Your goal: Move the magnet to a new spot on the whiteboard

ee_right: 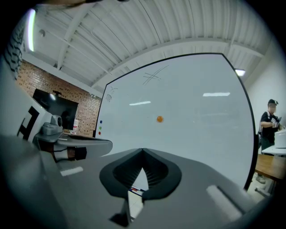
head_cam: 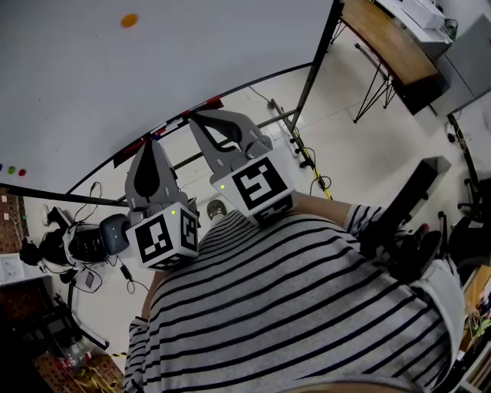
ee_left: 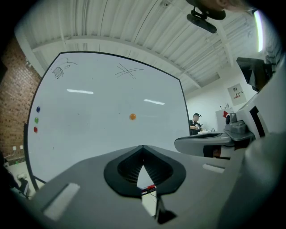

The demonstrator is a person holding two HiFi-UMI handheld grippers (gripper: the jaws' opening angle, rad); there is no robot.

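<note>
A small orange magnet [head_cam: 129, 21] sticks to the whiteboard [head_cam: 192, 46], high on its upper part. Both grippers are held low in front of the board, well short of the magnet. My left gripper [head_cam: 151, 146] is shut, its tips together with nothing between them. My right gripper [head_cam: 199, 117] stands beside it, also shut and empty. In the left gripper view the magnet [ee_left: 132, 116] lies above the closed tips [ee_left: 143, 147]. It [ee_right: 159, 119] sits above and slightly right of the closed tips [ee_right: 142, 151] in the right gripper view.
Blue, green and red magnets [ee_left: 36, 120] sit at the board's left edge. A marker tray [head_cam: 165, 130] runs along its bottom. A wooden table [head_cam: 391, 38] stands to the right, with a person [ee_right: 269, 123] near it. Cables and dark gear [head_cam: 84, 242] lie on the floor.
</note>
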